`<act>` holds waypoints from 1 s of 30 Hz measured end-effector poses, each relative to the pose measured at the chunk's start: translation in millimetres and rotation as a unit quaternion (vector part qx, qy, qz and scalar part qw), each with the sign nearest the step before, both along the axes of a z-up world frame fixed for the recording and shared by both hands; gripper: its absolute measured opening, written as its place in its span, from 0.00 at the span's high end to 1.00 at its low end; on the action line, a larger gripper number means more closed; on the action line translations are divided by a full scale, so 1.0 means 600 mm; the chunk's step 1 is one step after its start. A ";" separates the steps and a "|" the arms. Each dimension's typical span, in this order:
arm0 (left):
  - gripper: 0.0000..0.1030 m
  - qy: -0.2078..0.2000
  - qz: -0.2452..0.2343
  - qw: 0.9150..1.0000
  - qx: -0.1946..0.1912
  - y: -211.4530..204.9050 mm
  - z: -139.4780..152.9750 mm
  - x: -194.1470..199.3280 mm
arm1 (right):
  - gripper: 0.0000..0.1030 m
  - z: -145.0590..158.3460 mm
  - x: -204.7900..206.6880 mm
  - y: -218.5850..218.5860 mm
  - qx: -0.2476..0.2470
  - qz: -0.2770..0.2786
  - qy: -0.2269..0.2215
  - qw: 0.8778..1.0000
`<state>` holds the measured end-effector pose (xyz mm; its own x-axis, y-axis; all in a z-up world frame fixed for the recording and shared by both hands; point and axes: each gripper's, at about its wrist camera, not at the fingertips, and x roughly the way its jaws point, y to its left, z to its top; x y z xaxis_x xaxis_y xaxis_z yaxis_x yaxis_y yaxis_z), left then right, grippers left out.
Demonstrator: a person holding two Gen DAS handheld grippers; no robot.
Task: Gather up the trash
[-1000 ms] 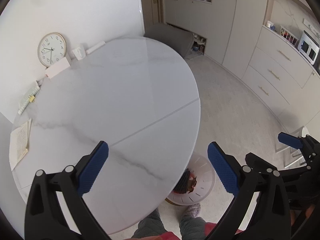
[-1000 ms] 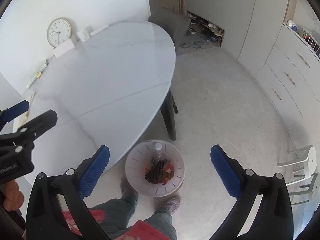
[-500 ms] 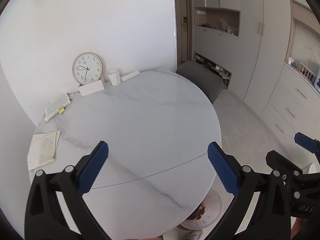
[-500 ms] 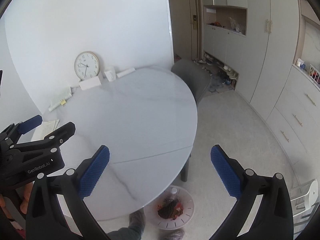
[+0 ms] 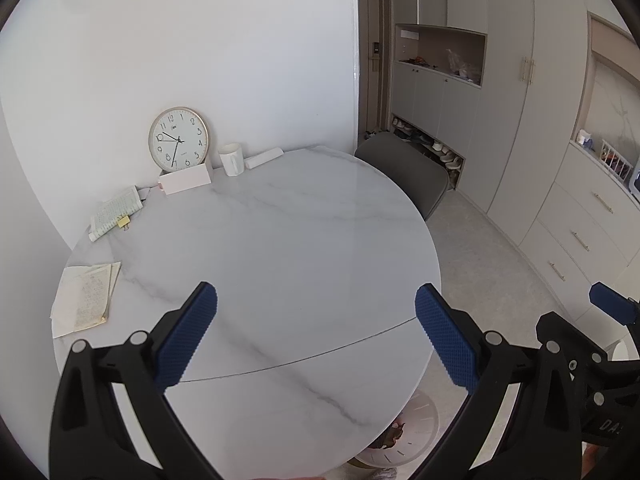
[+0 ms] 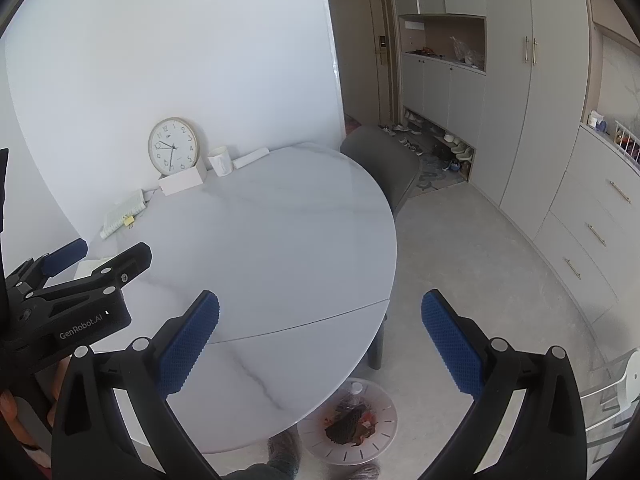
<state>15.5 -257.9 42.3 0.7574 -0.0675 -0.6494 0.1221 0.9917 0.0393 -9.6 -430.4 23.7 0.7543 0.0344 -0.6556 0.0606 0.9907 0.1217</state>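
Presently both of your tools are raised over the marble worktop [image 5: 280, 248] and neither carries anything. Your left hand-held gripper [image 5: 316, 336] stands wide, blue pads well apart; your right hand-held gripper [image 6: 320, 340] likewise stands wide.

The collected trash [image 6: 352, 426] sits in a white round bin [image 6: 380, 446] on the floor, below and slightly ahead of your right tool, just beside the worktop's near edge. From the left tool the bin [image 5: 420, 436] lies low and to the right, half hidden under the worktop rim. The right hand is judged the nearer.

Contents: a dark crumpled lump, reddish scraps and a clear plastic bottle [image 6: 354, 394]; finer detail cannot be told.

No loose trash is visible on the worktop. Papers [image 5: 86, 296], a clock [image 5: 178, 140] and a mug [image 5: 232, 159] remain far ahead-left of both tools. The task appears near finished.
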 end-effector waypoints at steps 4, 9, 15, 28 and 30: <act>0.08 0.002 -0.004 1.000 0.004 -0.008 -0.004 0.003 | 0.02 -0.006 -0.001 -0.005 0.000 -0.003 0.003 1.000; 0.08 0.004 -0.004 1.000 0.003 -0.010 -0.009 0.008 | 0.02 -0.007 -0.001 -0.007 0.001 -0.005 0.005 1.000; 0.08 0.004 -0.001 1.000 -0.004 -0.011 -0.012 0.012 | 0.02 -0.014 0.004 -0.009 0.001 -0.006 0.008 1.000; 0.08 -0.010 0.003 1.000 0.002 -0.024 -0.015 0.014 | 0.02 -0.024 0.002 -0.019 0.008 -0.010 0.014 1.000; 0.08 -0.013 0.002 1.000 0.005 -0.028 -0.015 0.013 | 0.02 -0.024 0.001 -0.021 0.008 -0.011 0.014 1.000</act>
<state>23.2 -274.5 33.3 0.7740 -0.0582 -0.6305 0.1176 0.9917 0.0528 -8.8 -442.8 9.2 0.7367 0.0295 -0.6756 0.0857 0.9869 0.1365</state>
